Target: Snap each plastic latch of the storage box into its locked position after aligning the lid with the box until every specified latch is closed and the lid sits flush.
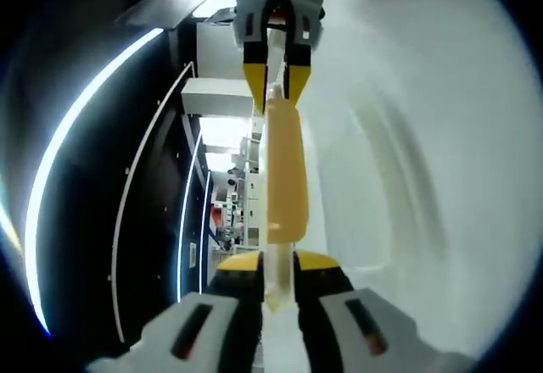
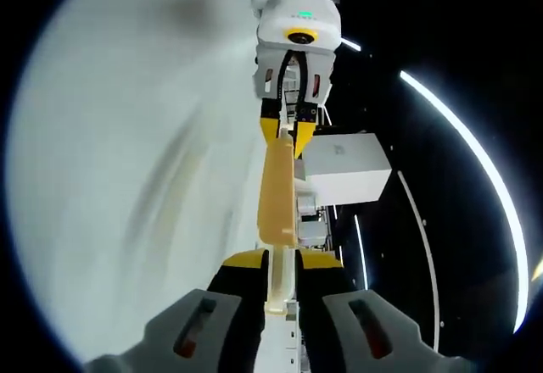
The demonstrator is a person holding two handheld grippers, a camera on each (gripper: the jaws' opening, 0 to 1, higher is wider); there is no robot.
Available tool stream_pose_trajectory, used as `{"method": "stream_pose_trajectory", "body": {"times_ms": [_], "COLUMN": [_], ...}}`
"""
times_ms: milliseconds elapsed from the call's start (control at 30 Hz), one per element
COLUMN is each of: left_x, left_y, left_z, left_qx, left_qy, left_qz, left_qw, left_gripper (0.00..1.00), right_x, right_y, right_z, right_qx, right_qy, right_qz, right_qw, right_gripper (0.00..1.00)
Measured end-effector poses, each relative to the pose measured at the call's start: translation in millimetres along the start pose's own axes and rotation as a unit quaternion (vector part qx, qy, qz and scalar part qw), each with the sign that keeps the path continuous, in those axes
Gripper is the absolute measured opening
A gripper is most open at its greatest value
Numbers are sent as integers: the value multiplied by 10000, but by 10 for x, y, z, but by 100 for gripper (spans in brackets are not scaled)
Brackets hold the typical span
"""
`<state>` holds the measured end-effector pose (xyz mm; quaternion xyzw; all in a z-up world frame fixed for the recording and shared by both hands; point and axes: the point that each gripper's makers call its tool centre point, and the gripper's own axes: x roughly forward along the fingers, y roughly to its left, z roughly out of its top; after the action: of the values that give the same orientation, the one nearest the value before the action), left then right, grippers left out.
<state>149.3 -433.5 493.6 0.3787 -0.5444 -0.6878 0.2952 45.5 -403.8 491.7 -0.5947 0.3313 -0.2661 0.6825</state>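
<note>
While both views are looking edge-on along the storage box lid point(image 1: 399, 127), the left hand-held gripper point(image 1: 278, 284) is rising from the bottom of the left gripper view with its yellow-tipped black jaws clamped on the near end of a translucent amber latch point(image 1: 282, 178) that is running along the lid's rim. At the far end of that latch, the right hand-held gripper point(image 1: 277, 85) is coming down from the top of the same view, its jaws closed on the latch's upper tip. The white lid is spreading away to the right of the latch there, blurred and pale, while a dark room with curved light strips point(image 1: 51, 195) is lying to the latch's left.

Seen from the right gripper view, the right hand-held gripper point(image 2: 282, 275) is pinching the pale end of the latch point(image 2: 277, 195) between its jaws, and the left hand-held gripper point(image 2: 288, 136) is gripping the opposite end. Here the lid point(image 2: 127, 161) is lying to the left of the latch. A white rectangular box point(image 2: 348, 169) is sitting just right of the latch against the dark background.
</note>
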Motion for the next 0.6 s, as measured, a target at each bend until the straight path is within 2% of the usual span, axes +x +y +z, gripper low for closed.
{"method": "stream_pose_trajectory", "body": {"times_ms": [467,600], "left_x": [-35,-56], "left_y": [-27,33], "left_z": [81,107], "left_qx": [-327,-531], "left_qy": [-224,-318], "left_qz": [-466,-455], "left_qw": [9981,9970], "left_gripper": [13,18], "right_x": [-21,-16], "right_y": [-2,-13], "right_z": [-29,-43], "right_qx": [132,213], "right_qy": [98,148], "right_qz": [-19,-49], "right_qw": [9999,9997], "right_gripper": [10,10]}}
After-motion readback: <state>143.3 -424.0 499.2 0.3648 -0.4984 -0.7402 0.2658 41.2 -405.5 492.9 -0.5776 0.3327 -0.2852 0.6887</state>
